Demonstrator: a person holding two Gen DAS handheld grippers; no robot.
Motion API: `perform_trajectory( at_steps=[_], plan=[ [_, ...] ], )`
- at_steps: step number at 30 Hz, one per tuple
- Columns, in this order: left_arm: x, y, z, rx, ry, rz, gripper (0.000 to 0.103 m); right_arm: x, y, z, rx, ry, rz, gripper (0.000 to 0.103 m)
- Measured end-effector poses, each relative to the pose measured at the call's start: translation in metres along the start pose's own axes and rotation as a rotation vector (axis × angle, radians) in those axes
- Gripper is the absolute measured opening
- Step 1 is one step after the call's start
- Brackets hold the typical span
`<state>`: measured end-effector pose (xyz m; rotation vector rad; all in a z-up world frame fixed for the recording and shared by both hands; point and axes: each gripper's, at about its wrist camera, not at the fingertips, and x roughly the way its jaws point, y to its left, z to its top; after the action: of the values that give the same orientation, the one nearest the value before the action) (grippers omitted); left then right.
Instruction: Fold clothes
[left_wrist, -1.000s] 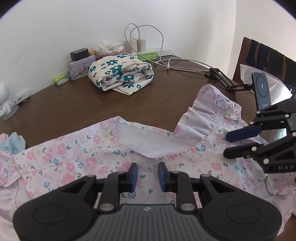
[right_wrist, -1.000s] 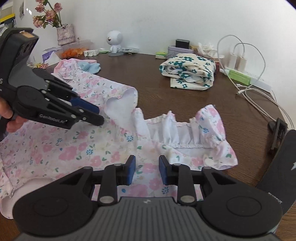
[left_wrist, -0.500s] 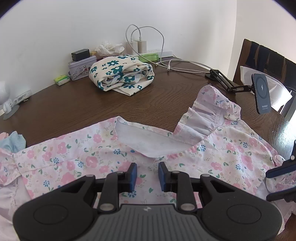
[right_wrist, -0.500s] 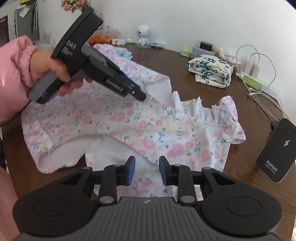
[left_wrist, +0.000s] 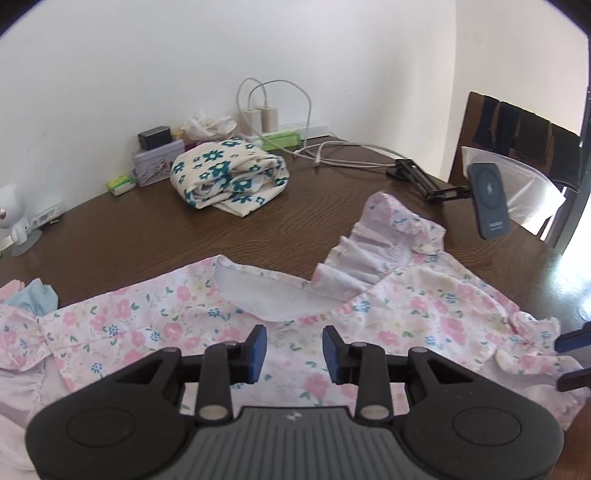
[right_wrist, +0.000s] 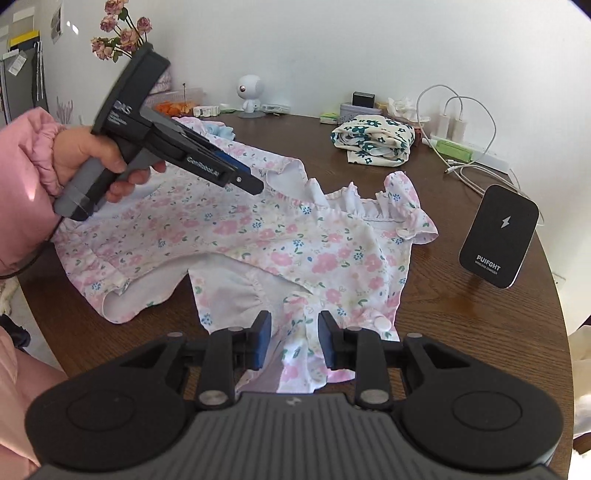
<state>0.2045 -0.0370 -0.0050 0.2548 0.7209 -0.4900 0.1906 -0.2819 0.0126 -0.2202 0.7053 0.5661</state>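
Floral dress (right_wrist: 295, 240) spread on table (right_wrist: 461, 325), right tool (right_wrist: 293, 339) empty

I am working in a home: round wooden dining table (right_wrist: 461, 317), dried flowers (right_wrist: 122, 33), chargers (left_wrist: 260, 116), chair (left_wrist: 517, 129).

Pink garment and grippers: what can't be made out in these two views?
- Pink garment: its near hem sits behind the left gripper body in the left wrist view.
- Right gripper: fabric lies between its jaws; the right wrist view doesn't settle whether the pads press it.
- Right gripper in the left view: cut off by the right edge.
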Motion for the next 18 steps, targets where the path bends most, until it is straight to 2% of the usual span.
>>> perform_trajectory(
  at_steps=[5, 8, 11, 18],
  plan=[
    [-0.018, -0.052, -0.017, 0.16, 0.0, -0.108, 0.032, 0.004, 0.008, -0.013, 0.017, 0.018, -0.068, 0.03],
    [-0.017, -0.075, -0.03, 0.241, 0.016, -0.135, 0.032, 0.003, 0.009, -0.021, 0.018, 0.022, -0.089, 0.03],
    [-0.012, -0.087, -0.04, 0.29, 0.029, -0.111, 0.031, 0.001, 0.008, -0.023, 0.007, 0.032, -0.111, 0.03],
    [-0.011, -0.088, -0.047, 0.293, 0.024, -0.105, 0.031, -0.001, -0.001, -0.028, 0.034, 0.042, -0.141, 0.031]
  ],
)
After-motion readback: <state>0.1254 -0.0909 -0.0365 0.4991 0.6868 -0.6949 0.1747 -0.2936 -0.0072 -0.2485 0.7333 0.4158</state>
